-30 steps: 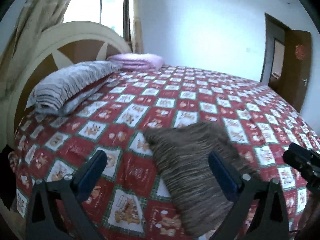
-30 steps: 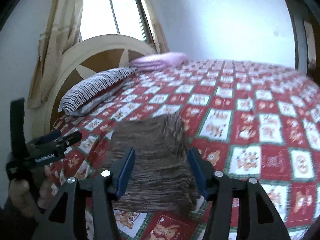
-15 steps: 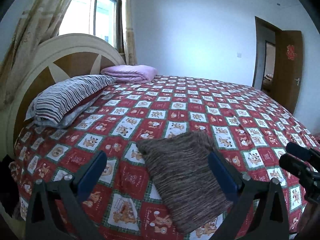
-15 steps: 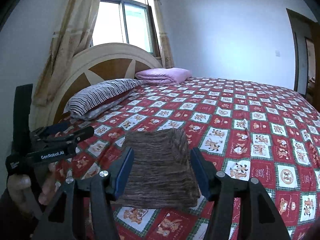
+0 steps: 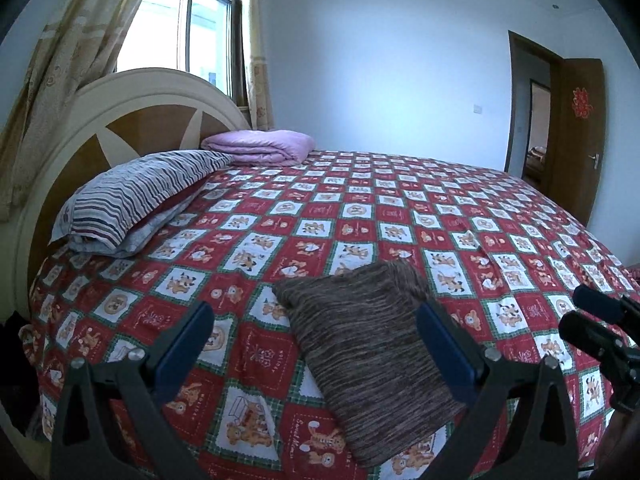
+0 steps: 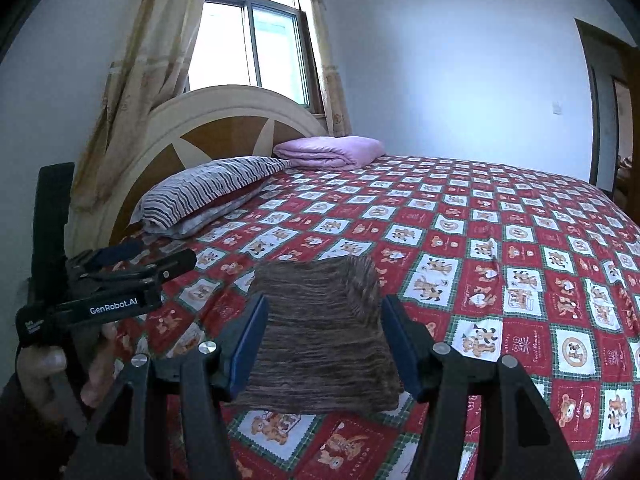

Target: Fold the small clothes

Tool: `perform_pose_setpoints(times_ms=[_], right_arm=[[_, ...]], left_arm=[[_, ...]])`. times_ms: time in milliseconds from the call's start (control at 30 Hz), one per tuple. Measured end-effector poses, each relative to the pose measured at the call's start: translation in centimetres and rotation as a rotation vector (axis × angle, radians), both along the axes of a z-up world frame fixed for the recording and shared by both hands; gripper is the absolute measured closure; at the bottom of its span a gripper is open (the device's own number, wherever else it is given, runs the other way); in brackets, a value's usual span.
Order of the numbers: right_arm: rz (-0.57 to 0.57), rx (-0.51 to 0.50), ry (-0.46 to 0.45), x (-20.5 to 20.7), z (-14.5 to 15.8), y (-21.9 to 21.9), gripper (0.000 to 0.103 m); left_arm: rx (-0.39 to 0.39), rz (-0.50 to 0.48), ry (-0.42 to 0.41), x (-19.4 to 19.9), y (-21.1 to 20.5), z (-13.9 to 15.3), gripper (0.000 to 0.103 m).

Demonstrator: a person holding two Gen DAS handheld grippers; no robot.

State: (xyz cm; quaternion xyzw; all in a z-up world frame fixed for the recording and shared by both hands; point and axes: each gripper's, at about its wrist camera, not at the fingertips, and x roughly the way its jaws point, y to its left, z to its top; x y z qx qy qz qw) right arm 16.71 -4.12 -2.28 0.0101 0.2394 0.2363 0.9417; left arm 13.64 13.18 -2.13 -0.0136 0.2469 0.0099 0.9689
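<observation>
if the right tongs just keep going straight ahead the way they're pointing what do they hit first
Most likely the folded brown striped garment, which lies on the bedspread straight ahead between the open fingers of the right tongs. Depth is unclear, so how soon is hard to say.

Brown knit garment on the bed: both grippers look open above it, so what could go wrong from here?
1. The brown knit garment lies folded near the bed's edge; a push could slide it off.
2. The right gripper straddles it, jaws open; closing low might also pinch the red patterned bedspread.
3. The left gripper hangs close by, so the two could collide.
</observation>
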Motion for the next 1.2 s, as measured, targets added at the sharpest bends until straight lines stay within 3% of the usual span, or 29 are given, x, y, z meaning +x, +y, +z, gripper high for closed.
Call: perform_pose_setpoints(times_ms=[1000,1200], right_arm=[[0.003,0.002,-0.01,-1.2,0.0,0.5,0.043],[-0.007,0.021,-0.038,-1.8,0.2,-0.2,0.043]], left_arm=[[0.027,-0.023,0.031,0.0,-0.9,-0.4,0.0],[0.038,-0.023,0.006,-0.4,-1.1,0.1,0.0]])
